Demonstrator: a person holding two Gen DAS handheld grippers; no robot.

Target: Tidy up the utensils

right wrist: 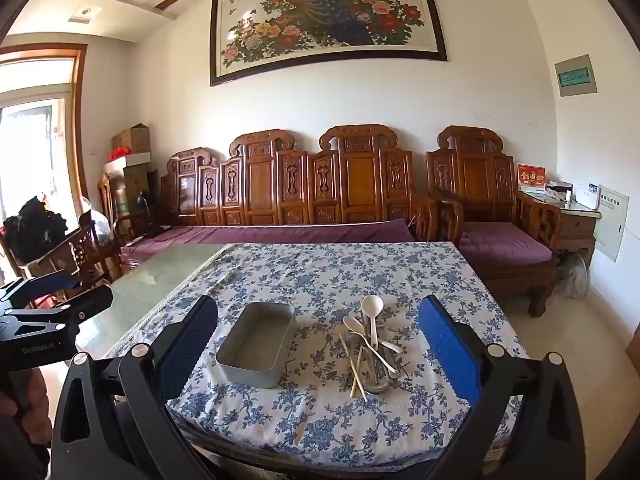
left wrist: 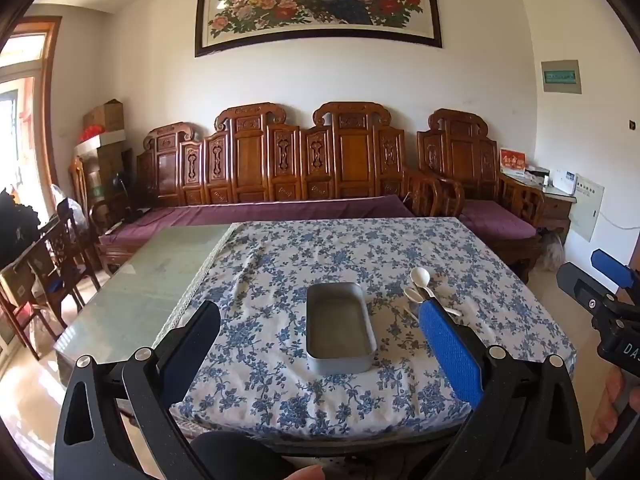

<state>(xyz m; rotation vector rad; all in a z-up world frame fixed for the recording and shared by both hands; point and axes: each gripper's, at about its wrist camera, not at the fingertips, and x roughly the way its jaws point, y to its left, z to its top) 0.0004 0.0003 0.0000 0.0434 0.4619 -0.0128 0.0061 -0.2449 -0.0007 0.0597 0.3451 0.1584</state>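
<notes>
Blue tool pad hides most of utensil pile.

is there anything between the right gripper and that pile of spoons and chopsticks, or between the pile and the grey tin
Nothing visible. The right gripper hovers with open jaws before the pile of white spoons and pale chopsticks; only floral blue-and-white tablecloth lies between. The empty grey rectangular metal tin sits just left of the pile, bare cloth between them.

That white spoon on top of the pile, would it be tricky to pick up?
Probably somewhat. The white spoon looks glossy and smooth, so it may slip between fingers. It lies across the utensil pile, so lifting it would likely shift its neighbours. It looks thin, probably light plastic or ceramic; if ceramic, it could chip.
</notes>
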